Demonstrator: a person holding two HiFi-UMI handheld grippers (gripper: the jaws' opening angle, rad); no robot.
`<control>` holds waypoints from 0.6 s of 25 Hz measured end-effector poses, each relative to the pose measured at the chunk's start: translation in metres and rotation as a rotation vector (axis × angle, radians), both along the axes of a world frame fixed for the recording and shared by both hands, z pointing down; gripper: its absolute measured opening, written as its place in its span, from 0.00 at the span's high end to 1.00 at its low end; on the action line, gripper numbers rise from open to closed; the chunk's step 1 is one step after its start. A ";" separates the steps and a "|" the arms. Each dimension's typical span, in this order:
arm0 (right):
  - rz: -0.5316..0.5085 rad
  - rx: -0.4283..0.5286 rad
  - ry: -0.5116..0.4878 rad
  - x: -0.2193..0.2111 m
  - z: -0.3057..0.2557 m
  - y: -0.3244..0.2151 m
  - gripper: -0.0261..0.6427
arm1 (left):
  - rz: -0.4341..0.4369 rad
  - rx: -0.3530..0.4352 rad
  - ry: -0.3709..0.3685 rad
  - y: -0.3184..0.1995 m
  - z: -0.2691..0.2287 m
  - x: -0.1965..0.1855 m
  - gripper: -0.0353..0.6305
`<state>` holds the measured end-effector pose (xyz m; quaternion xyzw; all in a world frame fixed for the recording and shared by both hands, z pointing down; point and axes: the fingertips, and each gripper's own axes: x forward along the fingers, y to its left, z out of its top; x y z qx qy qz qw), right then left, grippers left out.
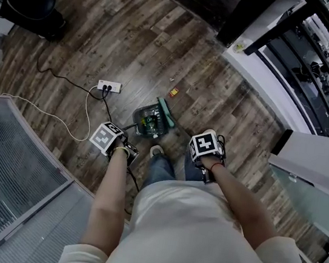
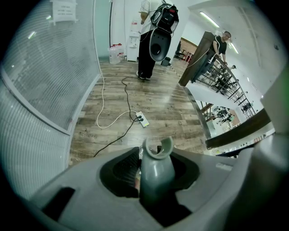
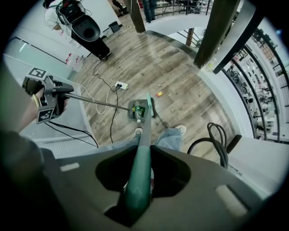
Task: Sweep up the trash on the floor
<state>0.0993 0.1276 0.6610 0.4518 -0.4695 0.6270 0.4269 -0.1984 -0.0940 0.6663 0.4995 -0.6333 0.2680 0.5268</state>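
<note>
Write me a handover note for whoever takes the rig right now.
Left gripper shut on the dustpan handle; right gripper shut on the broom handle.
Dustpan on the floor ahead of the feet, broom head beside it.
Done: some trash in the pan.
Left: orange scrap and a smaller bit on the floor beyond the pan.

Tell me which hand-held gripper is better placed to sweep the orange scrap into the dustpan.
Right. The right hand-held gripper is shut on the broom, whose head lies by the dustpan, near the scrap. The left hand-held gripper only holds the dustpan's handle.
</note>
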 end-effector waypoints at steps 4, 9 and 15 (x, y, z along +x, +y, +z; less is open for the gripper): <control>0.045 0.036 0.012 0.016 -0.003 -0.013 0.82 | -0.003 0.001 -0.002 0.001 -0.001 0.001 0.75; 0.089 0.067 0.041 0.036 -0.006 -0.029 0.82 | -0.003 0.000 -0.011 0.002 -0.003 0.003 0.75; 0.120 0.083 0.066 0.061 -0.006 -0.041 0.82 | -0.056 -0.004 -0.017 0.006 -0.003 -0.009 0.76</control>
